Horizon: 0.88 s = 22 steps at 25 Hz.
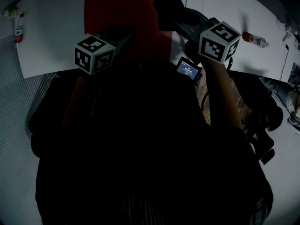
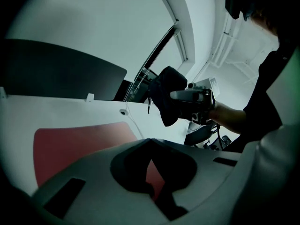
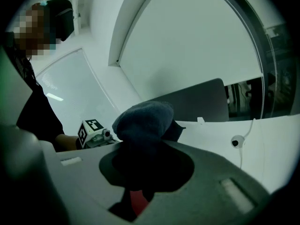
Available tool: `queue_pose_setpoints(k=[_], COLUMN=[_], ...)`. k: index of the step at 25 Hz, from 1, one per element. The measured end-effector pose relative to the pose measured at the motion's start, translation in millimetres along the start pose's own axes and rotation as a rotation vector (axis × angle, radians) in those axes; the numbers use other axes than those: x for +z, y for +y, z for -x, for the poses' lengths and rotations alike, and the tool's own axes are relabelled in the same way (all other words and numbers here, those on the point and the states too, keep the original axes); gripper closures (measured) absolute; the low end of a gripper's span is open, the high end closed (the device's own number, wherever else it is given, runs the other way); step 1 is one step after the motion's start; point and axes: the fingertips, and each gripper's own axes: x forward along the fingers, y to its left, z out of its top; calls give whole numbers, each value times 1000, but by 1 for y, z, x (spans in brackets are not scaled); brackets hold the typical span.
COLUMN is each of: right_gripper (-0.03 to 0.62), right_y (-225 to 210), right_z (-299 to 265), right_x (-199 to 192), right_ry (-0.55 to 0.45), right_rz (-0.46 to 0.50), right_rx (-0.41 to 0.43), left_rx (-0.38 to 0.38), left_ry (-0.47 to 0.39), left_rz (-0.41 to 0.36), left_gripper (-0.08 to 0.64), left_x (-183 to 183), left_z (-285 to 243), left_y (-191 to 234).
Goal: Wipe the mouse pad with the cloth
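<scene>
Right gripper view: right hand-held gripper [image 3: 144, 146] clamps cloth [image 3: 143, 118]

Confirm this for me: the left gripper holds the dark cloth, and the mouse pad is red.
Wrong gripper. The right gripper holds the dark cloth, as the right gripper view shows between its jaws; the mouse pad is red.

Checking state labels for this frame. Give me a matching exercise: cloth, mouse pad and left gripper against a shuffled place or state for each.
1. cloth
2. mouse pad
3. left gripper

A. red, flat on the white table
B. empty, jaws together, above the mouse pad
C. dark, clamped in the right gripper

Pairs: 1-C, 2-A, 3-B
</scene>
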Motion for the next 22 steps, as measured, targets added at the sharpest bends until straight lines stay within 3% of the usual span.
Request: queue_pose_setpoints(k=[5,12,22], right_gripper=[526,526,526], right_y=[-44,-83,-133], right_z=[-14,-43,-76], right_x=[-38,-77,-176], right_ry=[118,221,470], right_rz=[-6,-29,-8], right_rx=[-22,-15,-43], left_rx=[21,69,86], left_ry=[80,113,214], left_rz=[19,60,99], left_gripper=[551,551,551], left_x=[-10,-25,-58], left_z=[-28,-46,-70], left_y=[9,38,58])
